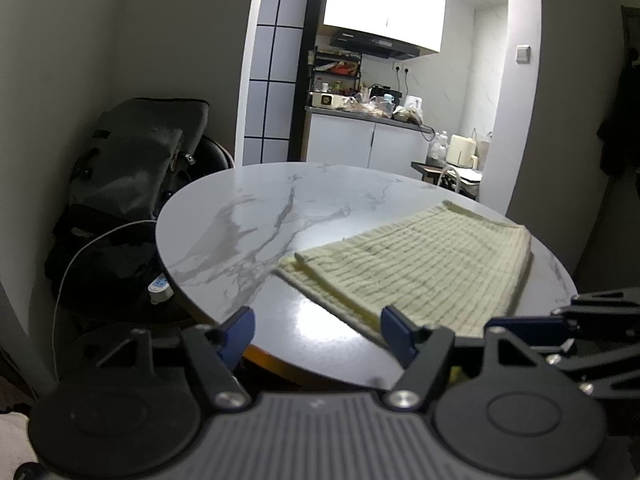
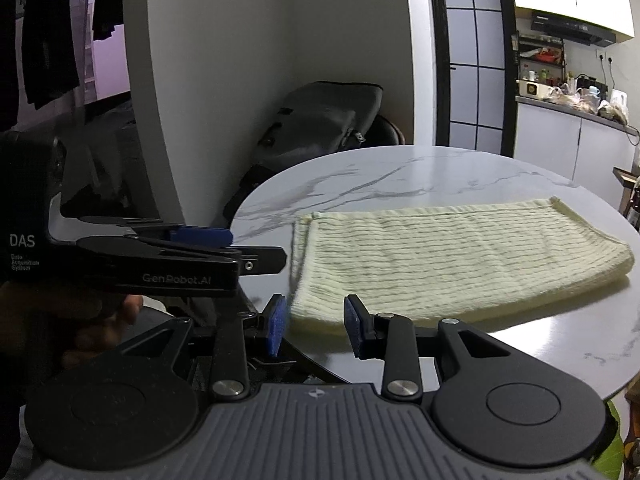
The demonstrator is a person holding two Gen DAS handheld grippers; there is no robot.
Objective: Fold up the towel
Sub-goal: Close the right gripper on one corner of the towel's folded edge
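The towel (image 2: 452,264) lies folded on the round marble table (image 1: 256,216), near its front edge. The left gripper (image 1: 316,332) stands wide open and empty; the right gripper (image 2: 314,326) is part open, also empty. A careless pinch could catch only the top layer, undoing the fold or dragging it off the edge.

free: far table (image 1: 256,216) bare | obstacle: towel (image 1: 420,264) near edge
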